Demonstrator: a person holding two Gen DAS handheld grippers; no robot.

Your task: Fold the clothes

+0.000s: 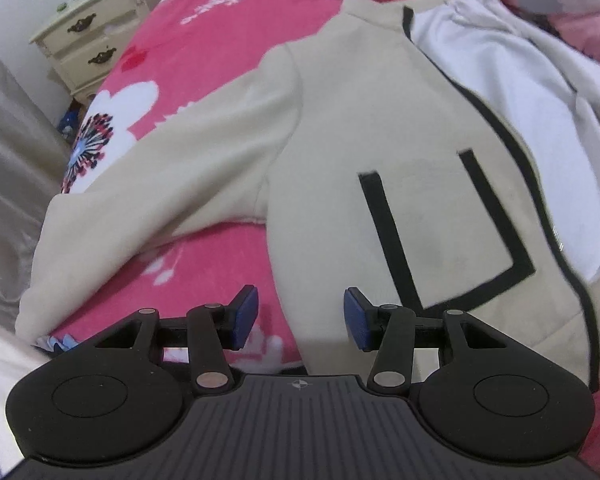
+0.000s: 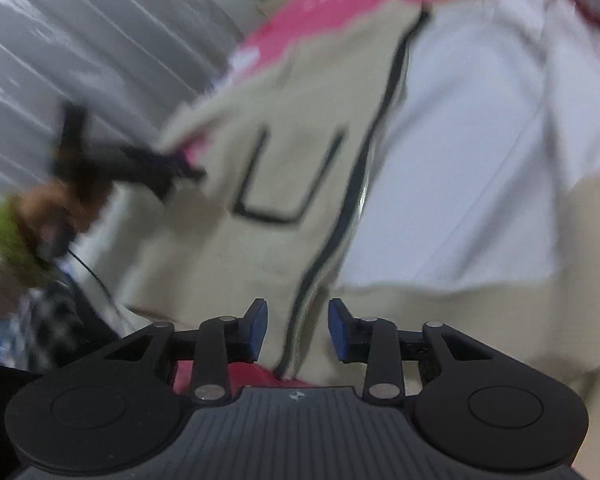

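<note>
Lying on bed: pink flowered blanket (image 1: 220, 8), cream nightstand (image 1: 88, 44) beside it.
Jacket (image 1: 340, 160): beige, black trim, spread on blanket, front open showing white lining.
Left gripper (image 1: 300, 318): jaws apart, empty, above jacket's hem edge.
Right gripper (image 2: 296, 330): jaws apart, hovering over the zipper edge, gripping nothing.

Jacket (image 1: 332, 128): beige, black trim, white lining. Bedspread (image 1: 220, 12): pink with white floral print. Nightstand (image 1: 88, 36): cream. Finger pads (image 1: 247, 316): blue.

Left gripper (image 1: 300, 316) and right gripper (image 2: 296, 330) seen low centre, jaws parted, nothing clamped.
</note>
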